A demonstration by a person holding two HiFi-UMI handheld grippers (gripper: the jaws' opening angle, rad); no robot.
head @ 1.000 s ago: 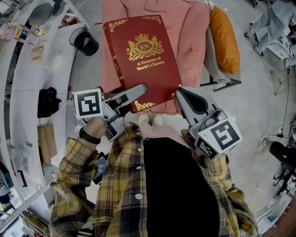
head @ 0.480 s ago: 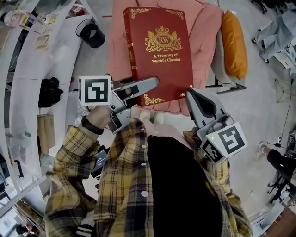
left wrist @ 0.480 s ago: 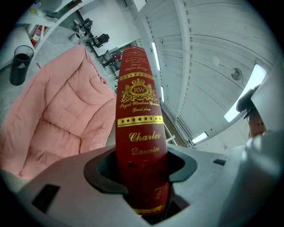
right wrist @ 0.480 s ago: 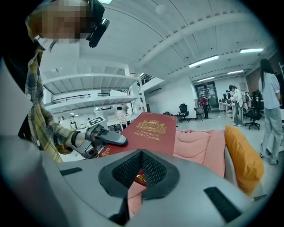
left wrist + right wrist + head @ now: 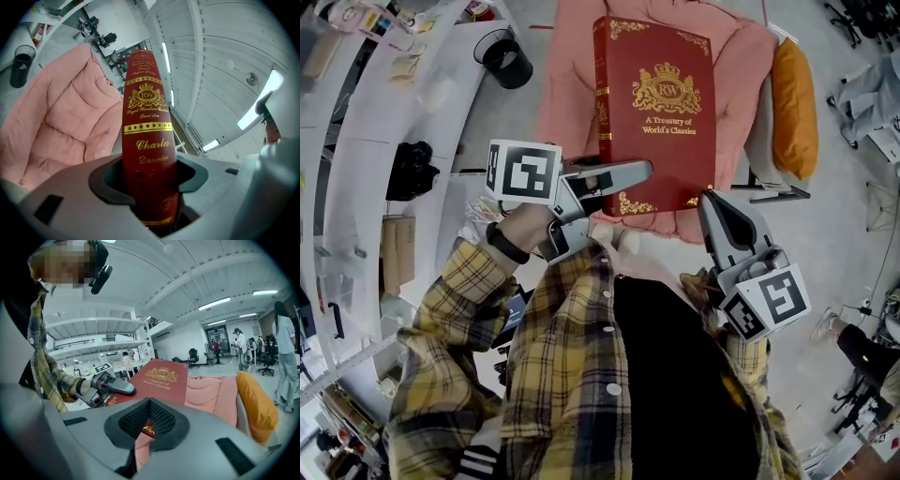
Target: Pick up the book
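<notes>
A large red book (image 5: 661, 112) with gold lettering is held up over a pink padded seat (image 5: 567, 89). My left gripper (image 5: 630, 176) is shut on the book's near left corner, at the spine. In the left gripper view the spine (image 5: 146, 140) stands upright between the jaws of the left gripper (image 5: 152, 187). My right gripper (image 5: 711, 202) is beside the book's near right corner; whether it touches the corner I cannot tell. Its jaws are shut, with nothing between them. The right gripper view looks past the right gripper (image 5: 147, 423) to the book's cover (image 5: 159, 378) and the left gripper (image 5: 117, 387).
An orange cushion (image 5: 794, 94) lies along the seat's right side. A black cup (image 5: 508, 56) and a black object (image 5: 411, 169) sit on the curved white desk (image 5: 375, 141) at the left. Several people (image 5: 286, 352) stand far off in the room.
In the head view the book and both grippers have drifted right and upward. The book now lies straighter. The left gripper's hold on it is unchanged.
</notes>
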